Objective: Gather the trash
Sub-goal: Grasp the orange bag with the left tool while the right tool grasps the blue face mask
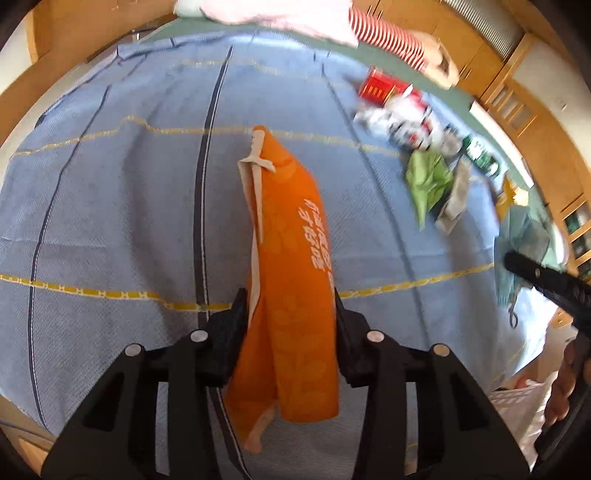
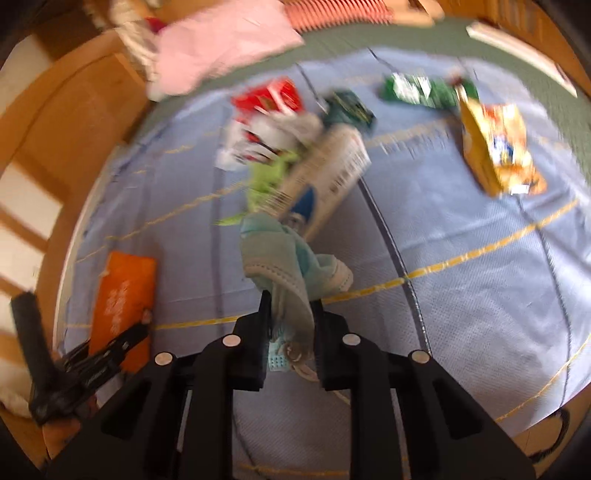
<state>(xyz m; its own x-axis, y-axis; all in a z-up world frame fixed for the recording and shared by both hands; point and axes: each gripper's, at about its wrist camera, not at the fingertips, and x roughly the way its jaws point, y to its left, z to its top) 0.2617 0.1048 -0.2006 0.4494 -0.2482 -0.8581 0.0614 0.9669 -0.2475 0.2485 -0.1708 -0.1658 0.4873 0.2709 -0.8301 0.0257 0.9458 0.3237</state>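
Observation:
My left gripper (image 1: pixel 290 299) is shut on an orange wrapper (image 1: pixel 291 266) with white print and holds it above the blue cloth (image 1: pixel 110 206). My right gripper (image 2: pixel 291 299) is shut on a crumpled pale-blue face mask (image 2: pixel 284 254), also above the cloth. The orange wrapper (image 2: pixel 123 291) and left gripper (image 2: pixel 85 369) show at the lower left of the right wrist view. A trash pile lies on the cloth: a red box (image 2: pixel 269 98), a white crumpled wrapper (image 2: pixel 258 140), a green wrapper (image 2: pixel 266 181), a white tube-like pack (image 2: pixel 328 170).
A yellow snack bag (image 2: pixel 495 147) and a green packet (image 2: pixel 417 90) lie further right on the cloth. A pink cloth (image 2: pixel 221 44) and a red-striped item (image 1: pixel 388 33) lie at the far edge. Wooden furniture (image 1: pixel 517 103) surrounds the area. A white plastic bag (image 1: pixel 524 406) sits at lower right.

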